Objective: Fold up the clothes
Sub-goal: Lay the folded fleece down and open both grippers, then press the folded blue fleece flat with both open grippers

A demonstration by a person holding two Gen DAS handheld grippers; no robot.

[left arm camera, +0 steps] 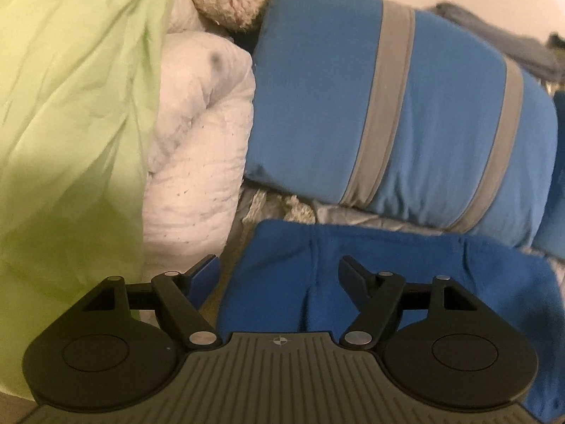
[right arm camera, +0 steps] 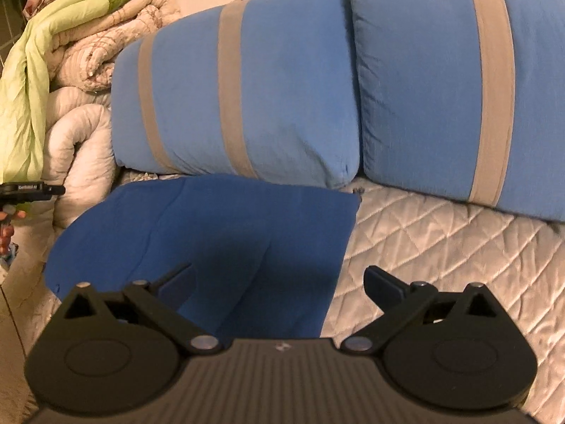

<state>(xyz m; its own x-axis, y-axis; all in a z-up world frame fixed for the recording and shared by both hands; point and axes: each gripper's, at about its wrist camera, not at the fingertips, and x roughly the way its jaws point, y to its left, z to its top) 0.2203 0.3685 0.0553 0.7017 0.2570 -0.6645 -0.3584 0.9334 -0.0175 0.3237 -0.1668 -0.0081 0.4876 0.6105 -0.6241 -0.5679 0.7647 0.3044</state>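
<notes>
A dark blue garment lies folded flat on the quilted bed cover, its right edge straight and its far edge close to the pillows. My left gripper hovers open over the garment's left part, with the cloth below the fingers and nothing pinched. My right gripper stands wide open above the garment's near right edge, one finger over blue cloth and the other over the bed cover. The left gripper also shows edge-on at the far left of the right wrist view, with a hand below it.
Two light blue pillows with grey stripes lean along the back. A rolled white duvet, a beige quilt and a pale green sheet are heaped at the left.
</notes>
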